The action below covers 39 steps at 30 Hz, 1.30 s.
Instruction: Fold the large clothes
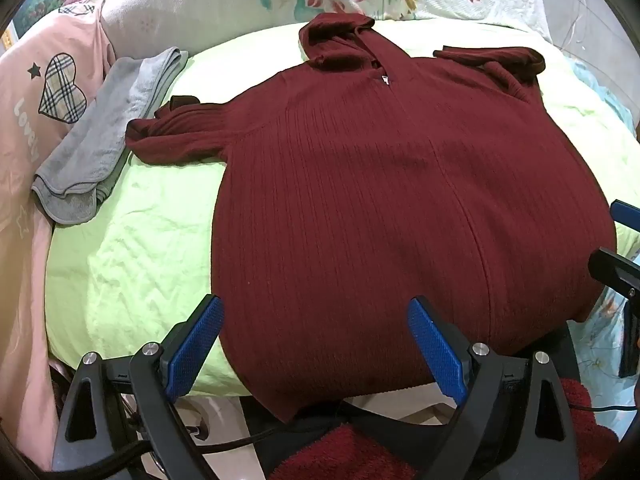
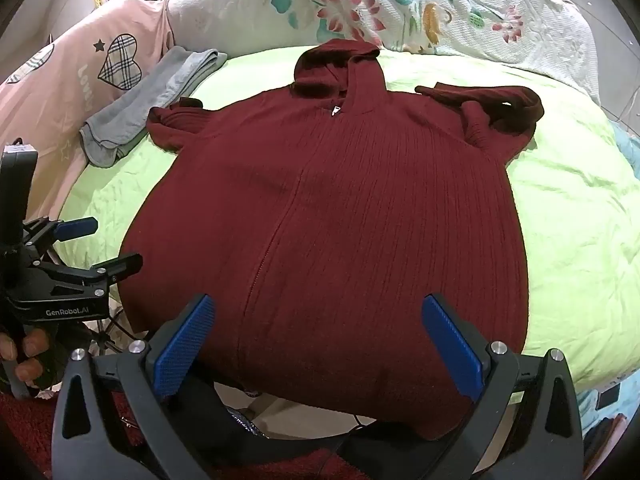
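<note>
Blue-padded fingers of the left gripper [image 1: 316, 344] stand spread wide at the bottom of the left wrist view, holding nothing, above the hem of a dark red ribbed hooded sweater [image 1: 360, 208]. Likewise, the right gripper [image 2: 320, 344] gapes released over the same hem. That sweater lies flat in the frame's centre on a light green sheet [image 1: 132, 264], hood toward the top, both sleeves bent inward. At upper left, a folded grey towel [image 1: 100, 136] rests beside a pink quilt [image 1: 24, 128]. Floral bedding [image 2: 400, 4] fills the top.
</note>
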Available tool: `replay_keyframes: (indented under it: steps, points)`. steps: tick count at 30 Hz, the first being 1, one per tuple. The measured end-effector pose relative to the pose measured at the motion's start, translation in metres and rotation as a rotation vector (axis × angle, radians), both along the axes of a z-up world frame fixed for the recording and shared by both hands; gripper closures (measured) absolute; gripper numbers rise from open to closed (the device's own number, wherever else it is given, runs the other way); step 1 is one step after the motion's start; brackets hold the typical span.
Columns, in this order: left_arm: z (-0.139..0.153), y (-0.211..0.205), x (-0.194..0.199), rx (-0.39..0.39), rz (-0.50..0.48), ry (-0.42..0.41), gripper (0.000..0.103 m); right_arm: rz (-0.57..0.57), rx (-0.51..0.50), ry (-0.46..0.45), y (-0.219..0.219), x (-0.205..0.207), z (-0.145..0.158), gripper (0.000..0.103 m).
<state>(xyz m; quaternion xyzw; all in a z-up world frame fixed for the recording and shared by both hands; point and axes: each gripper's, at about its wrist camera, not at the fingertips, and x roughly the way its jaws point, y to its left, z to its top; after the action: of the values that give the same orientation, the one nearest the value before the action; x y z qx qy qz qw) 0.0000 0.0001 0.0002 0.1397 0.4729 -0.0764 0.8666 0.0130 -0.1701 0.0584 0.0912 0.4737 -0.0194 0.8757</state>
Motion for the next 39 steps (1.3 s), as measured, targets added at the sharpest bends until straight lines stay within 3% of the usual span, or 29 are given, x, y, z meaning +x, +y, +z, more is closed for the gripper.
replay_keyframes:
  steps: [35, 39]
  points:
    - [-0.006, -0.001, -0.001, -0.014, 0.002, -0.001, 0.009, -0.010, 0.006, -0.002, 0.000, 0.000, 0.001, 0.000]
    - [-0.009, 0.000, 0.002, -0.052, 0.002, 0.005, 0.009, -0.014, 0.005, -0.001, -0.001, 0.001, 0.001, 0.000]
